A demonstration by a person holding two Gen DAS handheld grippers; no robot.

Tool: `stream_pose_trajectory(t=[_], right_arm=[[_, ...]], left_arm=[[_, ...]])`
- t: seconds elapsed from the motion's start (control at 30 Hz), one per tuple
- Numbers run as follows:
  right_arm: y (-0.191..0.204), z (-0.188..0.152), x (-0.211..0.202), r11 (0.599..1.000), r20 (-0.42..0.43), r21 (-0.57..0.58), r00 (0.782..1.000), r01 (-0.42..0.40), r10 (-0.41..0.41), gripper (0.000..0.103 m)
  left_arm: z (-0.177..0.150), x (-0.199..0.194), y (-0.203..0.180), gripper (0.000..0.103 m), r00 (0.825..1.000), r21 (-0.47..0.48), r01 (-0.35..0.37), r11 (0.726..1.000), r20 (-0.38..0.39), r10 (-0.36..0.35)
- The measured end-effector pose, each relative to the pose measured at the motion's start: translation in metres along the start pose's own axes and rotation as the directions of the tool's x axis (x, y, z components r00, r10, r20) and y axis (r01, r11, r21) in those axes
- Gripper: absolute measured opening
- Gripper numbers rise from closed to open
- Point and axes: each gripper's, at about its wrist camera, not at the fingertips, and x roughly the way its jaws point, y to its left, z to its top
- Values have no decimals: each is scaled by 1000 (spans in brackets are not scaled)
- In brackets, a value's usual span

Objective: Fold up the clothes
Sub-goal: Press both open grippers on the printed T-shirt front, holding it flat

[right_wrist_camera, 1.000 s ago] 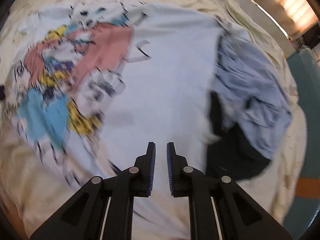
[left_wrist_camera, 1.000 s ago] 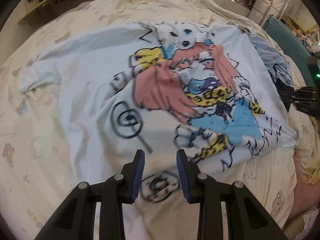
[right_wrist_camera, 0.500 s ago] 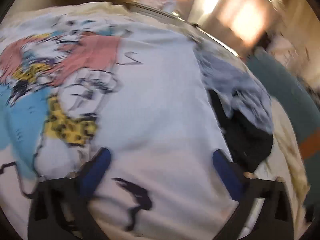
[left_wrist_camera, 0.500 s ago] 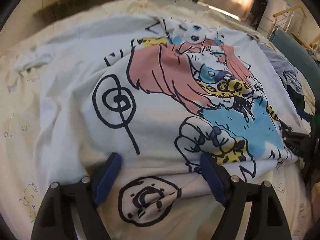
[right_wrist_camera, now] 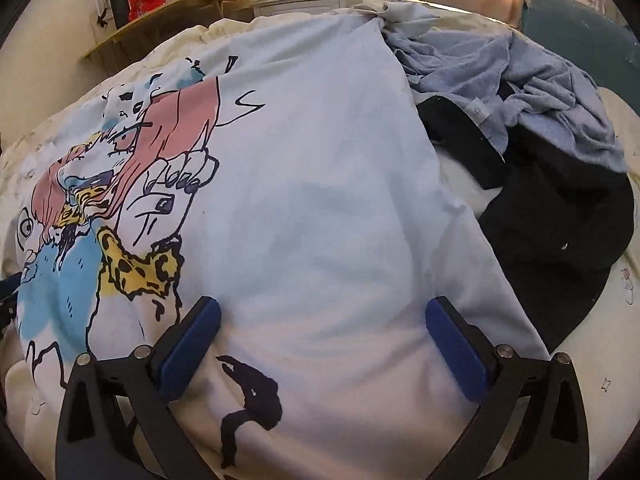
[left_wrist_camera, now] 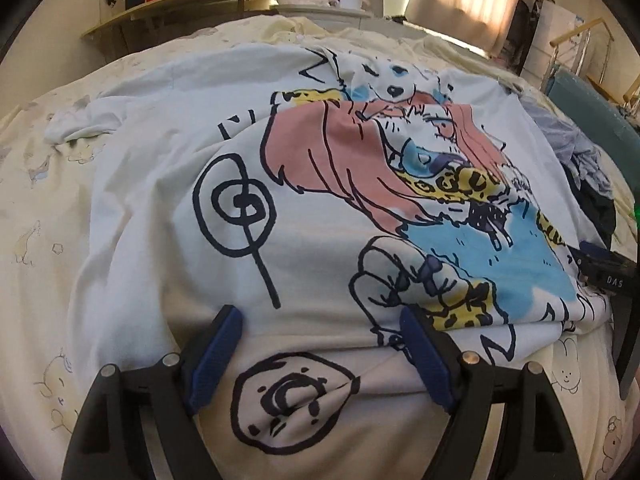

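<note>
You are holding both grippers low over the near hem of the shirt (left_wrist_camera: 168,184), which is lying spread flat on the bed (left_wrist_camera: 44,248). Your left gripper (left_wrist_camera: 320,344) is standing released, its fingers wide over the printed hem. Your right gripper (right_wrist_camera: 322,334) is likewise gaping, gripping nothing. A blue garment (right_wrist_camera: 520,80) and black garment (right_wrist_camera: 556,224) are lying just right of the shirt.

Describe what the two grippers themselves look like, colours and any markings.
Both match: the left gripper and right gripper have black angular plastic arms with triangular cut-outs, round silver pivot pins, and textured dark blue pads on the inner faces of the fingers. In the left wrist view the right gripper's black body shows white letters, "DAS". No cables or sleeves show.
</note>
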Motion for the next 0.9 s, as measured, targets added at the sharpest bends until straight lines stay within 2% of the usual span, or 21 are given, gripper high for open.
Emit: stream_pose_trajectory(t=[0.07, 0.17, 0.3, 0.47, 0.53, 0.57, 0.9], right_arm=[[5, -3, -6, 1000, 0, -1, 1000, 1, -1, 103], [4, -4, -7, 1000, -1, -8, 1000, 11, -11, 103], [1, -6, -7, 1000, 0, -6, 1000, 8, -8, 103], [2, -4, -3, 1000, -1, -7, 1000, 10, -10, 103], [2, -17, -19, 1000, 1, -4, 1000, 10, -10, 103], [1, -9, -10, 1000, 0, -5, 1000, 11, -11, 103], [-5, -15, -13, 1000, 0, -7, 1000, 12, -12, 103]], left_arm=[[-5, -2, 2, 82, 999, -3, 11, 1000, 40, -11], [-5, -3, 3, 82, 999, -8, 18, 1000, 45, -18], [-4, -1, -3, 82, 999, 15, -15, 1000, 45, 15], [-4, -1, -2, 82, 999, 13, -14, 1000, 44, 13], [-4, 0, -2, 82, 999, 15, -17, 1000, 43, 16], [-4, 0, -2, 82, 999, 14, -16, 1000, 43, 16], [-5, -1, -3, 82, 999, 18, -24, 1000, 43, 23]])
